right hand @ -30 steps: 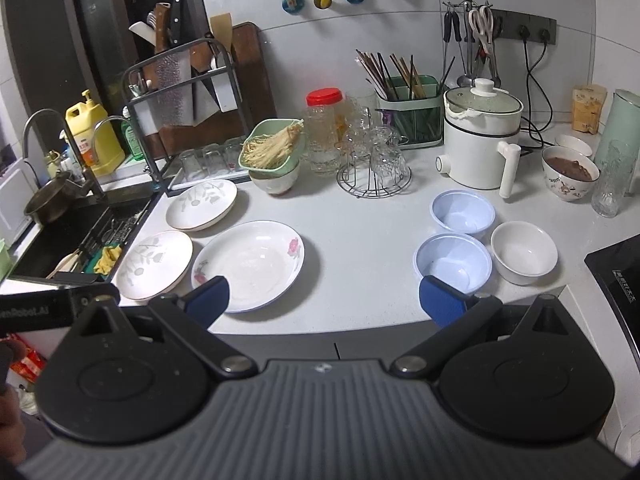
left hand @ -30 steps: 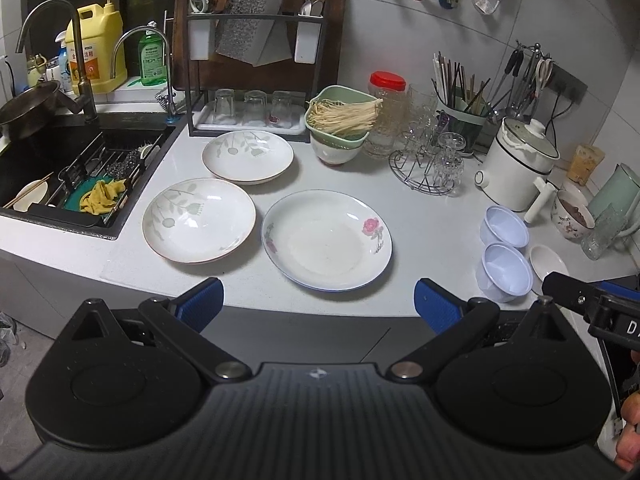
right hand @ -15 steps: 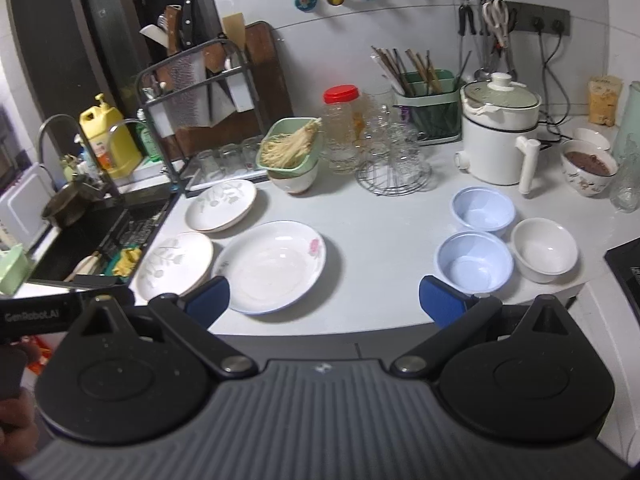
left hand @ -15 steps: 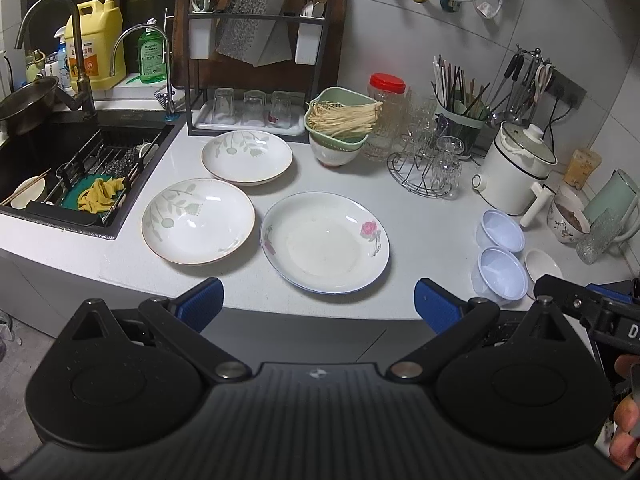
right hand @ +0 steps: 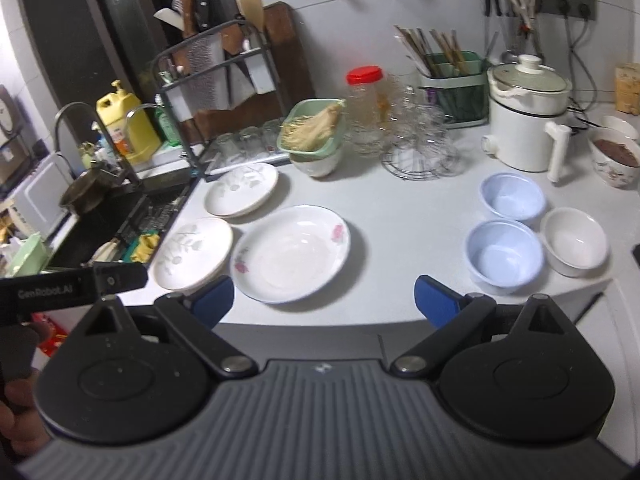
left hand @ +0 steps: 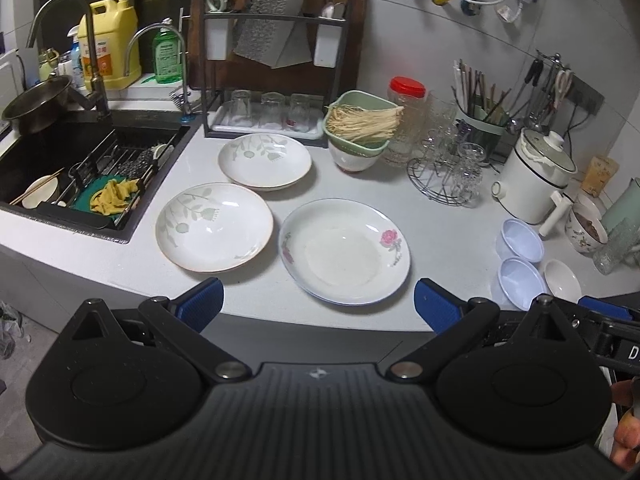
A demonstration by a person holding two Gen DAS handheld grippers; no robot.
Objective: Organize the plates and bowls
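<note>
Three plates lie on the white counter: a rose-pattern plate (left hand: 346,250) (right hand: 292,252), a leaf-pattern plate (left hand: 214,226) (right hand: 192,250) to its left, and another leaf-pattern plate (left hand: 265,160) (right hand: 241,189) behind. Two blue bowls (right hand: 512,196) (right hand: 503,255) and a white bowl (right hand: 574,240) sit at the right; they also show in the left wrist view (left hand: 520,238). My left gripper (left hand: 318,306) is open and empty, at the counter's front edge before the rose plate. My right gripper (right hand: 324,300) is open and empty, between the plates and the bowls.
A sink (left hand: 60,164) with a rack lies at the left. A dish rack (left hand: 276,64), a green basket of noodles (left hand: 360,128), a glass stand (left hand: 448,172), a white cooker (left hand: 536,180) and a bowl of food (right hand: 616,156) line the back.
Both grippers have shifted a little; the right wrist view has moved closer to the counter and slightly blurred. Nothing on the counter has moved.
</note>
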